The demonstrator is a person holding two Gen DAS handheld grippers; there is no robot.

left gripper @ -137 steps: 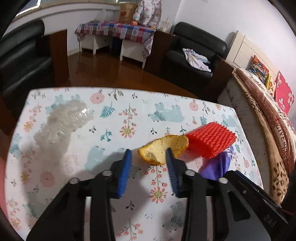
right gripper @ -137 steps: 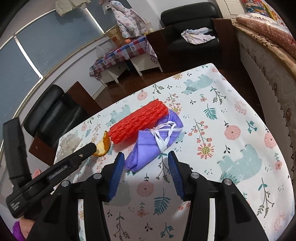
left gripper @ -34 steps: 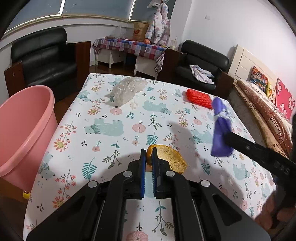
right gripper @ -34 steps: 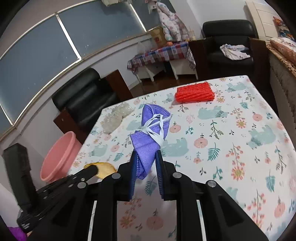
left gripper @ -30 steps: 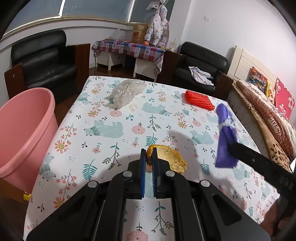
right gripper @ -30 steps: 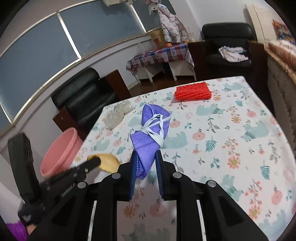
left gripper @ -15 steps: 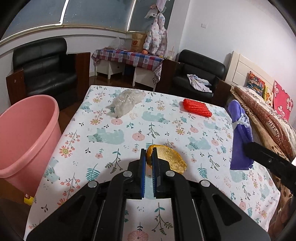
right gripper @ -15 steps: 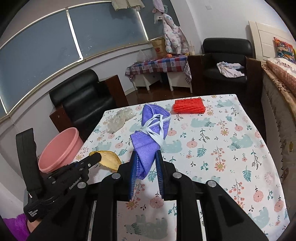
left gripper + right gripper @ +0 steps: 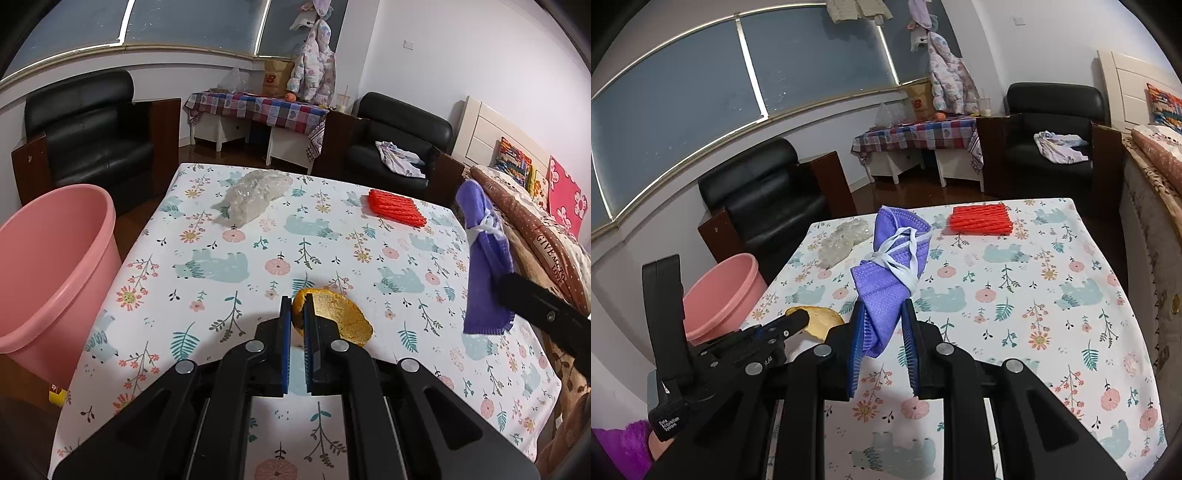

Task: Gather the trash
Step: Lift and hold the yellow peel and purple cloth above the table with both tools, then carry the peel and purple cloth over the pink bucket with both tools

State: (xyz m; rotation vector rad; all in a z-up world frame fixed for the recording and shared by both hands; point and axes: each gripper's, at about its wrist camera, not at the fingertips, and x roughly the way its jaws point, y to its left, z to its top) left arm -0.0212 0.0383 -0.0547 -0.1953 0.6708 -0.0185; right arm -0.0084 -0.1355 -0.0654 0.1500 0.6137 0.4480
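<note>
Left gripper point(image 9: 297, 323) pinches stiff, light orange peel point(image 9: 332, 317) by its edge above near table point(image 9: 221, 332), right gripper point(image 9: 882, 332) clamps soft, floppy purple mask point(image 9: 890, 273) at its bottom fold, pink bin point(image 9: 48, 266) left

Left gripper point(image 9: 297, 310) angled downward, blue pads point(image 9: 284, 325) nearly together — clamped on the edge of an orange peel point(image 9: 332, 319). Right gripper point(image 9: 882, 325) likewise tilted down, its jaws held a little wider and pinched on the lower end of a folded purple mask point(image 9: 890, 273), lifted clear of the surface — the mask stood up from between the pads. Purple sleeve point(image 9: 624, 448) seen at the lower left corner of the right wrist view, behind the left gripper's handle.
</note>
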